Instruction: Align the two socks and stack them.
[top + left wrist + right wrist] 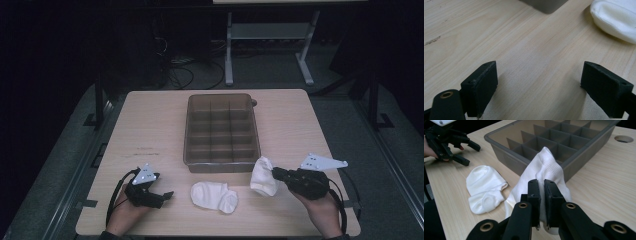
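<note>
- The right gripper [541, 185] has its jaws pinched narrow on a white sock [544, 167], which hangs lifted just beside the near right corner of the divided tray [221, 162].
- The left gripper [161, 192] stands wide and holds nothing, resting on the table [150, 125] near the tray's near left corner.
- A second sock [215, 196] lies flat in front of the tray's near wall, apart from it.
- I judge the step in hand is carrying the held sock toward a compartment.
- The next move calls for raising it over the tray's wall, then lowering it into one cell.
</note>
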The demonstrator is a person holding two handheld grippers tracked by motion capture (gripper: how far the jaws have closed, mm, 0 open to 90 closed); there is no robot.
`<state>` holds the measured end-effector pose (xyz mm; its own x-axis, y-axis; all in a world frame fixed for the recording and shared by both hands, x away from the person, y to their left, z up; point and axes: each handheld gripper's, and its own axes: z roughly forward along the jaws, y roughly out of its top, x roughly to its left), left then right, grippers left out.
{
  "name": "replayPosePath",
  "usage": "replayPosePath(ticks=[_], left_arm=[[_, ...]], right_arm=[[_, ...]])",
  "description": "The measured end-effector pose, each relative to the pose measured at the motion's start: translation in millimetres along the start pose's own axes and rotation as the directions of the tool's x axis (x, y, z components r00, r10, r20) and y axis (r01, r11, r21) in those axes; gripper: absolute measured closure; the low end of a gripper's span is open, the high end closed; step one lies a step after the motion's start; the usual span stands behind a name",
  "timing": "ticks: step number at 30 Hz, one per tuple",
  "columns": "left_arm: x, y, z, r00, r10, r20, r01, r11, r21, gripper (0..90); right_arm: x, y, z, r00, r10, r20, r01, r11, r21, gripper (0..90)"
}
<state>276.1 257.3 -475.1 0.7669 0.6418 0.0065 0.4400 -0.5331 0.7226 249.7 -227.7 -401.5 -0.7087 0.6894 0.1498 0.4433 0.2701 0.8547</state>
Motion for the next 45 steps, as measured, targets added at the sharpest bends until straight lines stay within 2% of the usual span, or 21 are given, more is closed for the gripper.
replayPosePath(ticks=[14, 25, 36, 45], left_arm=[[-0.3, 0.0, 0.3, 1.0, -0.004, 0.0, 0.004, 1.0, -0.003, 13.6], [-0.5, 0.2, 0.4, 1.0, -0.006, -0.001, 0.006, 1.0, -0.003, 13.6], [-0.7, 0.2, 0.6, 1.0, -0.008, -0.001, 0.008, 0.9999, -0.006, 13.6], [-0.7, 0.2, 0.6, 1.0, -0.008, -0.001, 0.008, 1.0, -0.005, 13.6]], right_arm=[[15.5, 7.7, 17.0, 0.9972, -0.039, -0.064, 0.039, 0.999, 0.003, 83.7], [27.4, 18.2, 33.0, 0.9903, -0.074, -0.118, 0.075, 0.997, 0.002, 83.7], [44.3, 30.0, 58.0, 0.9763, -0.111, -0.186, 0.113, 0.994, 0.004, 83.7], [55.6, 37.2, 76.2, 0.9642, -0.118, -0.238, 0.121, 0.993, -0.001, 83.7]])
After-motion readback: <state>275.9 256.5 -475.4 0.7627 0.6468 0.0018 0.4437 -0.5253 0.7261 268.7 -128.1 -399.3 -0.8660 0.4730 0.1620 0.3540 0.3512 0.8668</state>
